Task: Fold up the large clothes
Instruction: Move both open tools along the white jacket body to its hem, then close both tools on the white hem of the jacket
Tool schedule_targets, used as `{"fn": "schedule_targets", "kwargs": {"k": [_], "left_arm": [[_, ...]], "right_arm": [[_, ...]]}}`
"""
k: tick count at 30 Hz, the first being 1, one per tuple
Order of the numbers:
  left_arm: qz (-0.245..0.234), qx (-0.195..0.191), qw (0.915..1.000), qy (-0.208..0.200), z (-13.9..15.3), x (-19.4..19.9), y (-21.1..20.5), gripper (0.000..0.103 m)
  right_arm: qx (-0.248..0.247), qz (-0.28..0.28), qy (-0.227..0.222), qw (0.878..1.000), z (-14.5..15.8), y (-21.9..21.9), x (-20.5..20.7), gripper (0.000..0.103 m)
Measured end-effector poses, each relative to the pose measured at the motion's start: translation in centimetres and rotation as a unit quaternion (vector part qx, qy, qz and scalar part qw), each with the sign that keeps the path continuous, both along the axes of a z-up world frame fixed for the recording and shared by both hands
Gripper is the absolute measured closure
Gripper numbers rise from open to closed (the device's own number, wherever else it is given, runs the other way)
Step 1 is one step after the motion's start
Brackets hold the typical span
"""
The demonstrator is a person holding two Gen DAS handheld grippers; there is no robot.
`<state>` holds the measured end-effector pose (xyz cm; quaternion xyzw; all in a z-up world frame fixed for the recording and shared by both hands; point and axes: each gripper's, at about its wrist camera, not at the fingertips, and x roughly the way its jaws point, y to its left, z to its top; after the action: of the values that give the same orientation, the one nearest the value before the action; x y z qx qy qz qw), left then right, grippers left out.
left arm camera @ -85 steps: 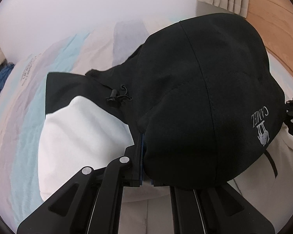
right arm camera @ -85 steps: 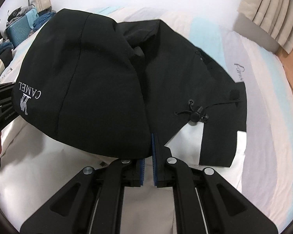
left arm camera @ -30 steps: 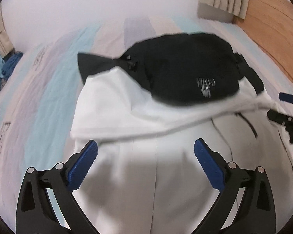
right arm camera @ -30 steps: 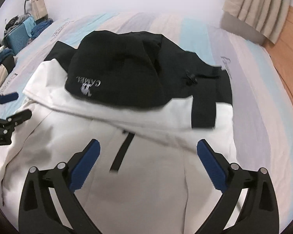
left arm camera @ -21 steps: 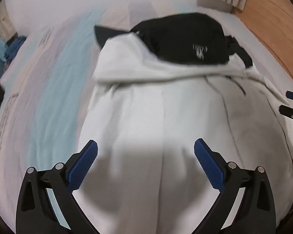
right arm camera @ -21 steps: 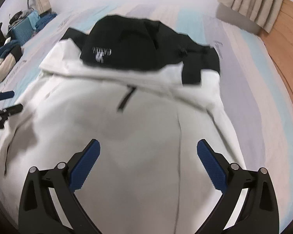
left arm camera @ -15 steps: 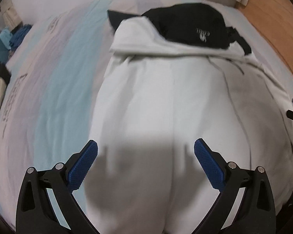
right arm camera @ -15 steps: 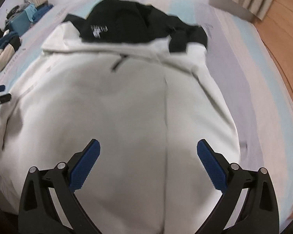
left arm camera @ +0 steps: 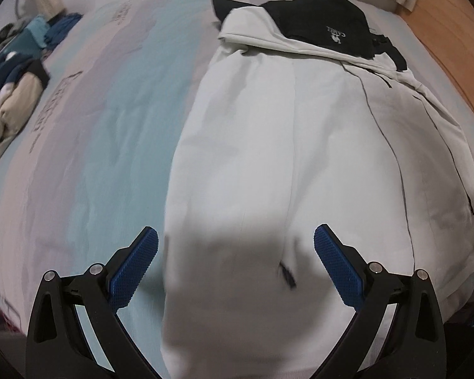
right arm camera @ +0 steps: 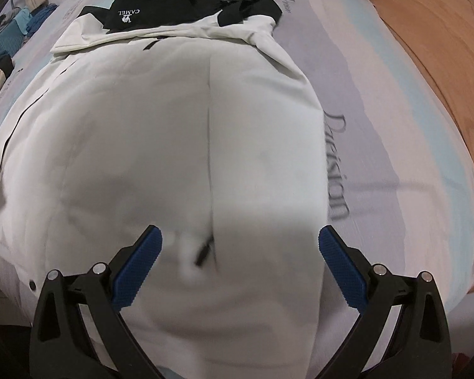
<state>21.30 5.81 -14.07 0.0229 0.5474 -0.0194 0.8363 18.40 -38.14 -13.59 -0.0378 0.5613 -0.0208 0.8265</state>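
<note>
Jacket (left arm camera: 284, 145) lying flat along the bed (left arm camera: 117, 101), black hood (right arm camera: 167, 3) folded down at far end; bottom half not yet folded. Left tongs (left arm camera: 235, 263) and right tongs (right arm camera: 240, 260) hovering spread, empty, over near hem.

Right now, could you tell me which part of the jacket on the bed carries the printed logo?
The black hood, folded down over the far end of the jacket, bears the white CAMEL logo. The pale body panels show only seams and zips.
</note>
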Motion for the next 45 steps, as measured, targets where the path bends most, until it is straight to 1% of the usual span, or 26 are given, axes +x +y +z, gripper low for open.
{"fn": "schedule_targets", "kwargs": {"k": [7,11,17,19,22,27,30,31,32,34,35,36,37,38,42,44,45], "left_arm": [[0.017,0.008,0.9998,-0.008,1.5,-2.6,0.9,0.006],[0.012,0.005,0.9999,-0.01,2.0,-3.9,1.9,0.006],[0.004,-0.004,0.9999,0.014,-0.3,-5.0,3.4,0.006],[-0.001,-0.015,0.9996,0.025,-1.5,-5.2,4.0,0.006],[-0.009,-0.019,0.9992,0.033,-2.8,-5.4,4.3,0.006],[-0.014,-0.035,0.9984,0.043,-4.1,-5.3,4.8,0.006],[-0.023,-0.034,0.9977,0.054,-4.7,-5.2,4.4,0.006],[-0.027,-0.021,0.9975,0.062,-5.0,-5.1,4.0,0.009],[-0.036,-0.013,0.9967,0.071,-5.3,-5.0,3.6,0.017],[-0.046,-0.024,0.9954,0.081,-5.4,-5.0,3.2,0.026],[-0.05,-0.024,0.9951,0.082,-5.4,-5.1,2.9,0.03],[-0.055,-0.022,0.9945,0.086,-5.4,-5.2,2.6,0.031],[-0.057,-0.019,0.9943,0.088,-5.4,-5.2,2.4,0.032],[-0.059,-0.019,0.9941,0.089,-5.4,-5.3,2.2,0.035],[-0.053,-0.028,0.9938,0.094,-5.2,-5.5,1.8,0.038],[-0.057,-0.026,0.9933,0.097,-5.2,-5.5,1.5,0.038],[-0.061,-0.025,0.993,0.099,-5.2,-5.5,1.4,0.038]], "right_arm": [[-0.001,0.009,0.006,1.0,-0.5,-1.2,-2.4,0.008],[-0.004,0.008,0.017,1.0,-1.3,-1.6,-3.6,0.008],[-0.024,0.016,0.035,0.999,-2.8,-1.4,-5.6,0.008],[-0.034,0.017,0.04,0.998,-3.3,-1.3,-6.1,0.008],[-0.037,0.006,0.045,0.998,-3.9,-1.5,-6.3,0.008],[-0.021,-0.02,0.049,0.998,-4.5,-1.8,-6.3,0.008],[-0.014,-0.029,0.05,0.998,-4.8,-1.6,-6.2,0.008],[-0.014,-0.032,0.05,0.998,-4.9,-1.5,-6.2,0.008],[-0.015,-0.034,0.05,0.998,-4.9,-1.5,-6.2,0.008],[-0.012,-0.034,0.052,0.998,-4.9,-1.2,-6.2,0.016],[-0.013,-0.032,0.05,0.998,-4.7,-1.0,-6.1,0.022],[-0.014,-0.031,0.049,0.998,-4.6,-0.8,-6.3,0.029],[-0.017,-0.029,0.048,0.998,-4.5,-0.6,-6.5,0.032],[-0.02,-0.03,0.047,0.998,-4.4,-0.5,-6.6,0.037],[-0.01,-0.051,0.05,0.997,-4.0,-1.3,-6.7,0.055],[-0.012,-0.049,0.051,0.997,-3.8,-1.4,-6.8,0.059],[-0.017,-0.044,0.052,0.998,-3.8,-1.3,-6.8,0.059]]}}
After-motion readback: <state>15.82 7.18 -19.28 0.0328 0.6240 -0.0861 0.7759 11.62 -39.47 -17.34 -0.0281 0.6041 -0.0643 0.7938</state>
